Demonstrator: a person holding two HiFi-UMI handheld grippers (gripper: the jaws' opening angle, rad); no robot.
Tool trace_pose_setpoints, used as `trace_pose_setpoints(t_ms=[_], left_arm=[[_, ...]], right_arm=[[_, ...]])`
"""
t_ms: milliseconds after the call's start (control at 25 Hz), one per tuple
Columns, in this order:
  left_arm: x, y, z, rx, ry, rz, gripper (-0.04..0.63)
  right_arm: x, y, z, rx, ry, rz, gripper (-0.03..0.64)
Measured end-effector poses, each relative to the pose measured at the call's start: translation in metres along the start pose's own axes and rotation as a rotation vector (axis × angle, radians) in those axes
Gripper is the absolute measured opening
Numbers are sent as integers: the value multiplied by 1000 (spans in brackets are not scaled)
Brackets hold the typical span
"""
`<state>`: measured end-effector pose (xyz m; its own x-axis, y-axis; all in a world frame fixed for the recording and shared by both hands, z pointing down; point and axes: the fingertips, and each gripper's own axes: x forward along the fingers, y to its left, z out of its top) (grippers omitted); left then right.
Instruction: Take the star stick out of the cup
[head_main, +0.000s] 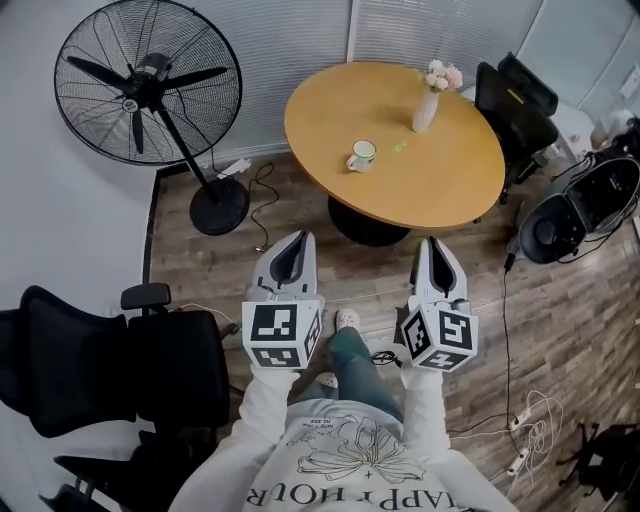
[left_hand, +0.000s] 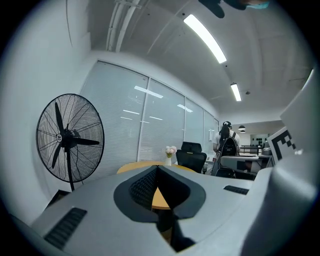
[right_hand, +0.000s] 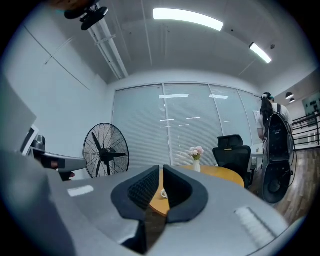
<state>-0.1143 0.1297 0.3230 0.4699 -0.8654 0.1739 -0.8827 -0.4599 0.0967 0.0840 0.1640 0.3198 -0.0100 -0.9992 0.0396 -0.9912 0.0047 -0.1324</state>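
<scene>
A white cup (head_main: 361, 155) stands on the round wooden table (head_main: 440, 185), well ahead of both grippers. From here I cannot make out a star stick in it. A small pale green thing (head_main: 398, 148) lies just right of the cup, too small to identify. My left gripper (head_main: 297, 240) and right gripper (head_main: 432, 245) hover side by side over the floor, short of the table's near edge. Both are shut with nothing between their jaws. In the right gripper view the cup (right_hand: 163, 194) shows through the slit between the jaws.
A white vase of pink flowers (head_main: 427, 105) stands on the table behind the cup. A big black standing fan (head_main: 150, 80) is at the left. Black office chairs sit at the lower left (head_main: 100, 380) and beyond the table (head_main: 515, 105). A black bag (head_main: 575, 210) and cables lie at the right.
</scene>
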Motion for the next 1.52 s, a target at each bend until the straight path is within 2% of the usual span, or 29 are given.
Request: trace_pose_setpoints(t_ms=[880, 1160, 1520], left_arm=[[174, 35, 36, -1, -11, 118, 6], [220, 41, 35, -8, 8, 144, 6], [253, 52, 22, -26, 45, 173, 6]], right_arm=[[198, -60, 16, 18, 1, 105, 37], [248, -84, 11, 22, 24, 116, 54], [285, -96, -6, 32, 69, 130, 55]])
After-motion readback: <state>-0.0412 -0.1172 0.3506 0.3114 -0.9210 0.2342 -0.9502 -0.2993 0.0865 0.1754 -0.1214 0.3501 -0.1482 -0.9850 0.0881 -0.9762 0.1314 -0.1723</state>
